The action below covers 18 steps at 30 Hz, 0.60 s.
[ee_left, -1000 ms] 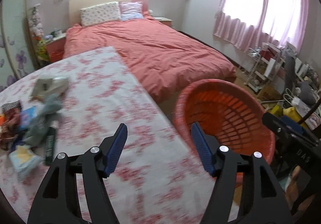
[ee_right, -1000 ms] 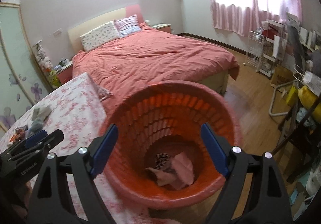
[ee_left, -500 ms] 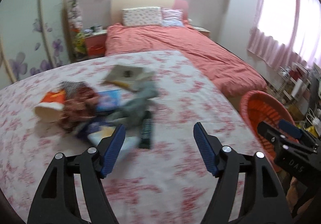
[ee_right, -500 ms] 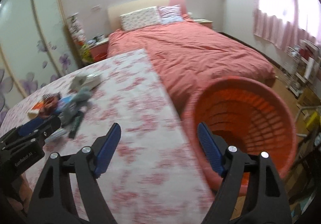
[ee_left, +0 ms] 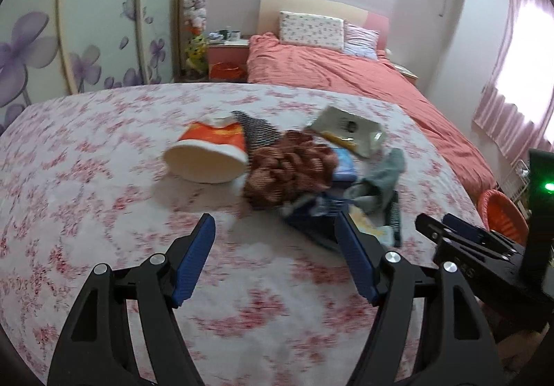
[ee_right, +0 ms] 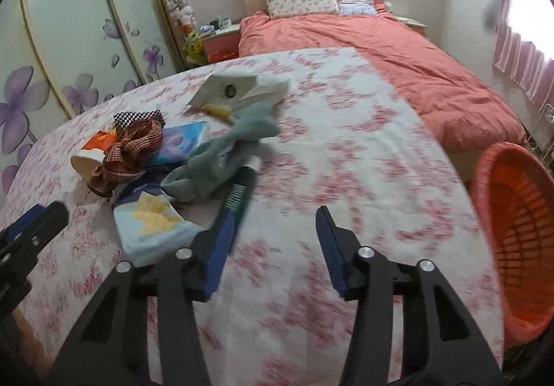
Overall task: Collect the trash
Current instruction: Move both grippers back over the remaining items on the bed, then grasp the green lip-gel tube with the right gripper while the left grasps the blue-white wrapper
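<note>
A heap of trash lies on the floral tablecloth [ee_left: 104, 195]: an orange-and-white paper cup [ee_left: 207, 154] on its side, a brown checked rag [ee_left: 287, 171], a grey-green sock [ee_right: 228, 150], a white pouch [ee_left: 346, 129], a dark tube [ee_right: 239, 192] and a pale blue packet [ee_right: 152, 226]. My left gripper [ee_left: 273, 251] hovers open just short of the rag, nothing between its fingers. My right gripper [ee_right: 273, 240] hangs to the right of the heap over bare cloth; its jaws are closing with nothing between them. The orange basket [ee_right: 512, 230] stands off the table's right edge.
A bed with a salmon-pink cover [ee_left: 346, 81] lies behind the table. Sliding wardrobe doors with purple flowers [ee_right: 52, 74] fill the left wall. A pink bedside cabinet [ee_left: 226, 57] stands by the headboard. Pink curtains [ee_left: 512, 116] hang at the right.
Both grippers have swung left, away from the orange basket and over to the trash heap. The right gripper's jaws have narrowed. The heap now lies close in front of both.
</note>
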Tool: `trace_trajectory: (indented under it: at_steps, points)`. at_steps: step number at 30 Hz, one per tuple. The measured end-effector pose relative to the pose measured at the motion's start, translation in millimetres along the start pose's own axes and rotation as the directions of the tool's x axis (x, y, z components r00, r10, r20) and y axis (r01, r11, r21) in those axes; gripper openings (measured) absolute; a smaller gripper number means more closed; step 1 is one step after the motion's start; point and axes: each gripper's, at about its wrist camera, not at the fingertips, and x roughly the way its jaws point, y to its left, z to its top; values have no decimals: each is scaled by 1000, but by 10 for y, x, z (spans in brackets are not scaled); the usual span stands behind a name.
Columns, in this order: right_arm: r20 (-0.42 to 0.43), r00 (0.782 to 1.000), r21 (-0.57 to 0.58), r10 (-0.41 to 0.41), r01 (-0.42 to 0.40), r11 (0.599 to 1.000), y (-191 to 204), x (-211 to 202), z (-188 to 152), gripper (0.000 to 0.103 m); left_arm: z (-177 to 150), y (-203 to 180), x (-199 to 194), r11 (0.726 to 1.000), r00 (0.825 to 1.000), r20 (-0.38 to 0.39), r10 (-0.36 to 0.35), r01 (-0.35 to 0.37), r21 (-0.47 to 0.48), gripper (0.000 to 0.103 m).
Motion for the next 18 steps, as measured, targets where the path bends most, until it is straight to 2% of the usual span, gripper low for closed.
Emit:
trace_trajectory:
  at_steps: [7,11,13,14,18]
  points:
    - [-26,1000,21,6,-5,1000,176,242,103,42,-18,210,36,1000,1000,-6,-6,6,-25,71]
    - [-48,999,3,-20,20,1000,210,350,108,33,-27,241,75,999,1000,-17,-24,24,-41,71]
    - [-36,999,-24,-40,39,999,232,341,87,27,-32,228,89,998,999,-22,-36,35,-44,71]
    - [-33,998,-40,-52,51,998,234,335,76,20,-35,215,93,998,999,-23,-41,39,-43,71]
    - [-28,997,-52,-67,65,997,129,266,10,20,-43,111,117,997,997,-33,-69,68,-38,71]
